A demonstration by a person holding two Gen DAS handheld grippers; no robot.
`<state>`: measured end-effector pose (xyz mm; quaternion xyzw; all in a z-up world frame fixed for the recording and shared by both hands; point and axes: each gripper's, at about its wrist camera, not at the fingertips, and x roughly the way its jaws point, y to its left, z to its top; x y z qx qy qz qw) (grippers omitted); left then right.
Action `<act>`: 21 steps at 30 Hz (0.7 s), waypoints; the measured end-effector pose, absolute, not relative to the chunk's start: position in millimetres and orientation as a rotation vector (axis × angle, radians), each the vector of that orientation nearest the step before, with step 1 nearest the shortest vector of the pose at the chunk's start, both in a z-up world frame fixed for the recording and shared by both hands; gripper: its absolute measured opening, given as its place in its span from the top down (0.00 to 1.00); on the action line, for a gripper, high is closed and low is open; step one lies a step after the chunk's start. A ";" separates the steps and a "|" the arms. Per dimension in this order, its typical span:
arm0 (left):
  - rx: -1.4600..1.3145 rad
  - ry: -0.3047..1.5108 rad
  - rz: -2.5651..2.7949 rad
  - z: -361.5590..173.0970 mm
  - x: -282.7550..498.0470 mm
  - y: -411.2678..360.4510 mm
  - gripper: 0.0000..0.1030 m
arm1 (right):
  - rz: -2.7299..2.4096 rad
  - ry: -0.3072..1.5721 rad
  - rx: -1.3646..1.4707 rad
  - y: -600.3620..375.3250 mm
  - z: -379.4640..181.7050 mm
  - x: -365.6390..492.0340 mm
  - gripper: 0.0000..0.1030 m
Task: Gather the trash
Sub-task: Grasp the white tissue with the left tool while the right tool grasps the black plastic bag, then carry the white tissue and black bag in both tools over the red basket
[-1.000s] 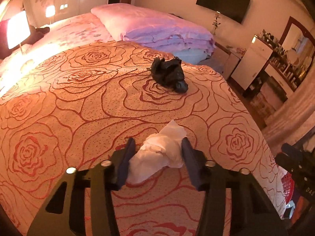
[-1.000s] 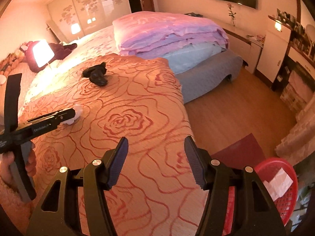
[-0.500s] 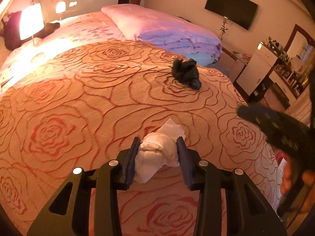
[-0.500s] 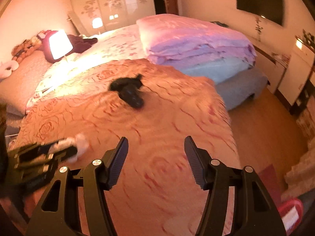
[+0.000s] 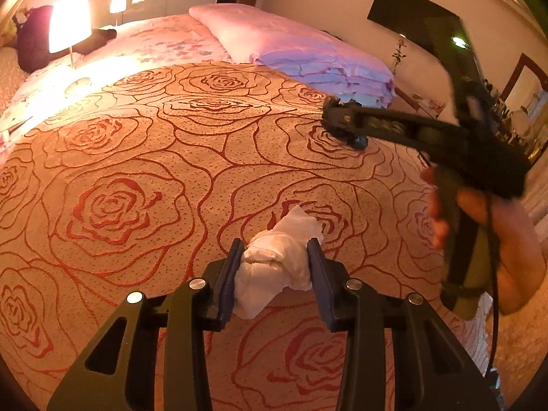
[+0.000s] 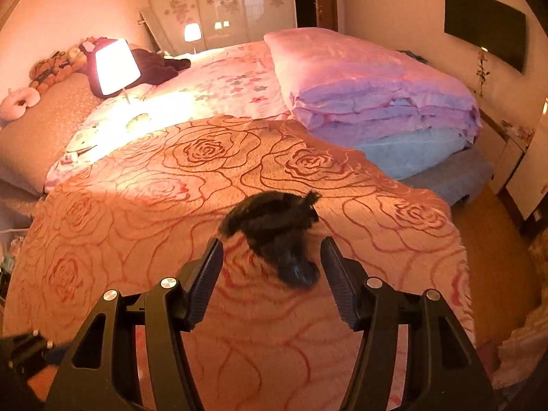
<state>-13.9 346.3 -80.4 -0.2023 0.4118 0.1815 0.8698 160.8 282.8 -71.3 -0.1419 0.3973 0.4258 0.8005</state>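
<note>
Your left gripper (image 5: pixel 275 260) is squeezing the crumpled white tissue (image 5: pixel 274 267) just above the rose-patterned bedspread (image 5: pixel 137 157). Your right gripper (image 6: pixel 272 257) is hanging with its jaws apart around the black crumpled bag (image 6: pixel 274 229), which is lying on the bedspread, not yet pinched.

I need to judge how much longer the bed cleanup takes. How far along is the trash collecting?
Nothing looks binned yet; no bin shows in either view. In hand: the left gripper is shut on a crumpled white tissue just over the rose bedspread. The right gripper, open, is lined up on the black crumpled bag, not yet gripping it. Left: grab that bag and drop both pieces into a bin.
</note>
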 end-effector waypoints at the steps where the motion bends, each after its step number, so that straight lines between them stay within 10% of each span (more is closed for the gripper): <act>1: -0.421 0.861 0.380 -80.5 -14.1 345.5 0.65 | 0.909 0.859 -0.300 286.5 -73.9 163.0 0.44; 9: -0.418 0.859 0.381 -80.5 -13.8 343.2 0.65 | 0.913 0.885 -0.324 295.4 -82.3 163.9 0.70; 21: -0.416 0.859 0.389 -80.3 -11.6 345.3 0.65 | 0.939 0.890 -0.301 259.7 -74.2 142.5 0.73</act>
